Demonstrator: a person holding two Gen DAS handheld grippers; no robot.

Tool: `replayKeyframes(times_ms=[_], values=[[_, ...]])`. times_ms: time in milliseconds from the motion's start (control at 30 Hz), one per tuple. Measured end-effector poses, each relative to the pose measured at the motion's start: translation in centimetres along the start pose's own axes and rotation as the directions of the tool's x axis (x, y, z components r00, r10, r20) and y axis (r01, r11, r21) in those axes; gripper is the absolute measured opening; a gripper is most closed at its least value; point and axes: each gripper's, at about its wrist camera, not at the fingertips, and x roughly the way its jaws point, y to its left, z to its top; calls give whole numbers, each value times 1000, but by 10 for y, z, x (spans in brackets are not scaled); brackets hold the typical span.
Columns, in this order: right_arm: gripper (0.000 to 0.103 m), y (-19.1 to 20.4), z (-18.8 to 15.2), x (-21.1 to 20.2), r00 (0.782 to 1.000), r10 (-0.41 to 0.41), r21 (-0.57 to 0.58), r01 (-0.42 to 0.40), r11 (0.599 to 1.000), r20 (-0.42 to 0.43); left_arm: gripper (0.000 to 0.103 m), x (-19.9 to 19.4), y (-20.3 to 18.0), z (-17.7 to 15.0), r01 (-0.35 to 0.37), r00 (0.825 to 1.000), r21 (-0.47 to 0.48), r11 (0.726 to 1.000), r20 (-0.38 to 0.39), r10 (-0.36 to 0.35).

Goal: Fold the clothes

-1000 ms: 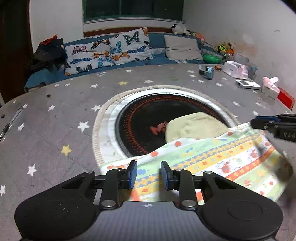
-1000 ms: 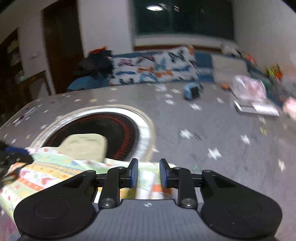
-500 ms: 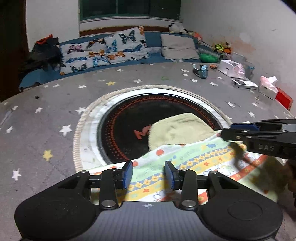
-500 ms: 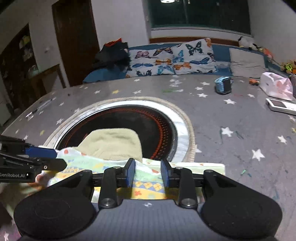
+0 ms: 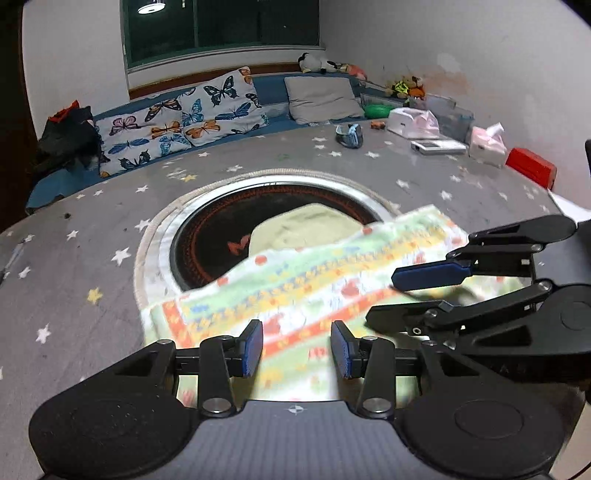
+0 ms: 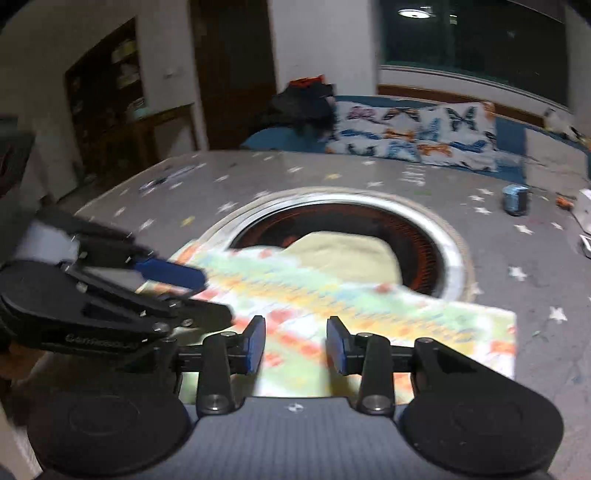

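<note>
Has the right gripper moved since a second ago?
Yes. In the left wrist view the right gripper has come in from the right edge, leftward over the patterned cloth, nearer the round black inset.

A home living room at night. A bench seat (image 5: 273, 92) under the dark window (image 5: 221, 29) carries butterfly cushions (image 5: 177, 122) and plush toys (image 5: 325, 66); the star-print table (image 5: 92, 236) holds a tissue box (image 5: 485, 146) near its right edge. A wooden door (image 6: 232, 70) and shelves (image 6: 107, 81) stand behind.
</note>
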Motion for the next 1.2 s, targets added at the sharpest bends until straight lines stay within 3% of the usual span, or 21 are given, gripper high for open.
replayKeyframes(times_ms=[233, 500, 633, 767, 867, 933, 1000, 1133, 1200], values=[[40, 27, -24, -19, 1000, -26, -103, 26, 994, -2, 47, -15, 7, -29, -16, 1000, -38, 999, 11, 16], [42, 4, -45, -47, 998, -64, -22, 65, 998, 4, 50, -26, 17, -42, -15, 999, -97, 995, 30, 18], [46, -10, -53, -61, 992, -125, 1, 125, 992, -12, 55, -32, 22, -44, -19, 999, -134, 991, 33, 23], [46, -33, -59, -70, 995, -101, 97, 103, 990, -24, 55, -31, 28, -48, -10, 999, -172, 985, 28, 15], [47, -31, -53, -74, 993, -119, 58, 120, 991, -10, 56, -32, 28, -47, -12, 1000, -175, 984, 23, 16], [54, -30, -42, -73, 990, -138, 49, 137, 989, 32, 58, -32, 29, -45, -10, 1000, -186, 982, 21, 14], [54, -33, -34, -67, 989, -138, 63, 135, 989, 49, 59, -32, 32, -44, -4, 1000, -203, 979, 16, 7], [54, -46, -33, -46, 985, -171, 101, 171, 980, -9, 71, -33, 37, -45, -37, 999, -228, 973, 1, 39], [56, -49, -36, -44, 983, -182, 115, 183, 976, -26, 71, -36, 44, -47, -35, 999, -252, 967, 0, 36]])
